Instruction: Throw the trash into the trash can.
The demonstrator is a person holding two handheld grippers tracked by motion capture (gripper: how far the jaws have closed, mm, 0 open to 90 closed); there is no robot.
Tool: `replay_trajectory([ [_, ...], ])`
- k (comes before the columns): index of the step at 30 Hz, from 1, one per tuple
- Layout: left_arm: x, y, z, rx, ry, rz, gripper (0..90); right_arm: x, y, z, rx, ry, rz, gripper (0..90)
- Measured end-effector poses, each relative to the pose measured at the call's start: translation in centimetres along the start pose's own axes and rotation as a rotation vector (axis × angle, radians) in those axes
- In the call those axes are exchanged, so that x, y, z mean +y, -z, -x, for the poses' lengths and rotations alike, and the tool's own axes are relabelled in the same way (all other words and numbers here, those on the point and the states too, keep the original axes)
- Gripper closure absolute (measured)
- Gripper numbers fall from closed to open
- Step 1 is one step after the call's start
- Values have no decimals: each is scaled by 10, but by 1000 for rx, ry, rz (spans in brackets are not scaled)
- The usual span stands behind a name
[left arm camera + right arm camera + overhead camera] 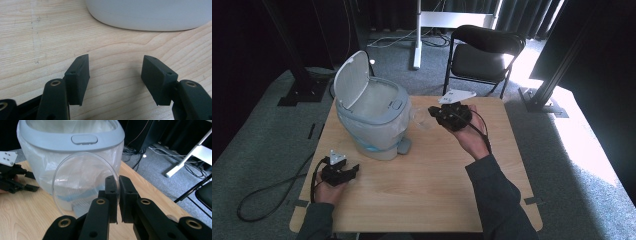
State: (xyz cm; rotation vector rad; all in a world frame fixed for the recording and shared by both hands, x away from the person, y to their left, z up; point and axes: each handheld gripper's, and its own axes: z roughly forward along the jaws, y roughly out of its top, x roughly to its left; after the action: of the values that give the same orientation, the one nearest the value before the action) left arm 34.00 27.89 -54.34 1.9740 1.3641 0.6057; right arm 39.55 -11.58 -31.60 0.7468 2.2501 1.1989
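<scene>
My right gripper (118,197) clamps the rim of a clear plastic lid (85,182), held upright just before the open bin (75,135). My left gripper (116,77) rests jaws apart on the table (37,37), empty.

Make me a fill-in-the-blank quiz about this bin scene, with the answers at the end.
1. The bin's lid stands ____.
2. The right gripper pinches a clear plastic ____ by its rim.
3. The left gripper's jaws are ____, with nothing between them.
4. The bin is lined with a plastic ____.

Answers: open; cup; open; bag
</scene>
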Motion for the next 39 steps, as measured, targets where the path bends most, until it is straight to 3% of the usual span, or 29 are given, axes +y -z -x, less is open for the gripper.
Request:
replay_trajectory([
  [39,0,0,0,-2,2,1,398,35,21,3,-25,6,84,860],
])
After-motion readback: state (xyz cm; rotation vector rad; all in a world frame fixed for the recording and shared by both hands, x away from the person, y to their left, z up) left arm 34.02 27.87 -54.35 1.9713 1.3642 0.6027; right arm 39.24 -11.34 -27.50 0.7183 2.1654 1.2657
